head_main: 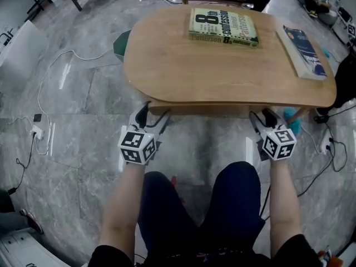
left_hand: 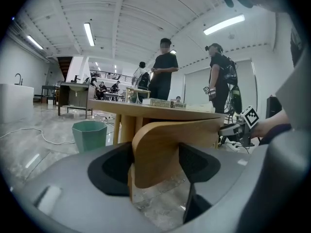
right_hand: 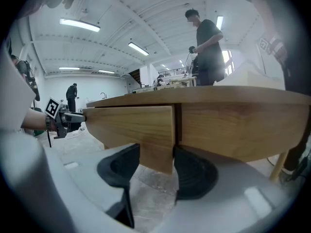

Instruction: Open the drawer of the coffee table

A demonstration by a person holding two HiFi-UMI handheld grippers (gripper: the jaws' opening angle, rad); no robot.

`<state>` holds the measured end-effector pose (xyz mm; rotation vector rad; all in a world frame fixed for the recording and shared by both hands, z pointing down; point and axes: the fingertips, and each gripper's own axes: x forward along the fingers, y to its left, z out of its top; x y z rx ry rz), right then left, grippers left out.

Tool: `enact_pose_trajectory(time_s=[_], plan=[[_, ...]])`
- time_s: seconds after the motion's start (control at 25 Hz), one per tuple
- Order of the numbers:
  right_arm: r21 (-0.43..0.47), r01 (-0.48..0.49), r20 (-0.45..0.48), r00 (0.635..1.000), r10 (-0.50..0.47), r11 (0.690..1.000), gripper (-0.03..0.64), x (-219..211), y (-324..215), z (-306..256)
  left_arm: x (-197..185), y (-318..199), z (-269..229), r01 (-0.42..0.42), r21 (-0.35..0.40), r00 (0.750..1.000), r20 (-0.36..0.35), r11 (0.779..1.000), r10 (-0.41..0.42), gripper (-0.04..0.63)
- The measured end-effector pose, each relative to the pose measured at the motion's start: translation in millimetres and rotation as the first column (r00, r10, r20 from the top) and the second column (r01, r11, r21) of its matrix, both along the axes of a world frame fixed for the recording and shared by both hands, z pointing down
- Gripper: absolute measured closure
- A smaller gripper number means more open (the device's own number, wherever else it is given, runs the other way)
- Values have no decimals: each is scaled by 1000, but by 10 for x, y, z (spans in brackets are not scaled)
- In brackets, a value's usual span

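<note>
The wooden coffee table (head_main: 222,74) has a drawer front (head_main: 206,109) standing slightly out from under its near edge. My left gripper (head_main: 154,113) is at the drawer front's left end, and my right gripper (head_main: 266,115) is at its right end. In the left gripper view the drawer front's curved end (left_hand: 165,140) sits between the black pads (left_hand: 116,166) of the left gripper (left_hand: 155,161). In the right gripper view the panel's end (right_hand: 131,125) sits between the wide jaws of the right gripper (right_hand: 157,165), proud of the table's apron (right_hand: 243,125). I see no firm squeeze on either side.
A green book (head_main: 223,28) and a blue book (head_main: 303,52) lie on the tabletop. A teal bin (head_main: 119,43) stands beyond the table's left end. Cables and a power strip (head_main: 38,131) lie on the grey floor. People (left_hand: 164,72) stand beyond the table.
</note>
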<state>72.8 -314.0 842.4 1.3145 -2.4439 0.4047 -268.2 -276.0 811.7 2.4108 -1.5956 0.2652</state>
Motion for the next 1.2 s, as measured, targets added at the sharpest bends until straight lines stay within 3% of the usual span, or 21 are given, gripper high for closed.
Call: enact_pose_trajectory(time_s=[1.2], plan=[[-39,-43,-28,999,42,998,413,106,738,-19,67,691,-40,-23,-25,998,-53,999,21,287]])
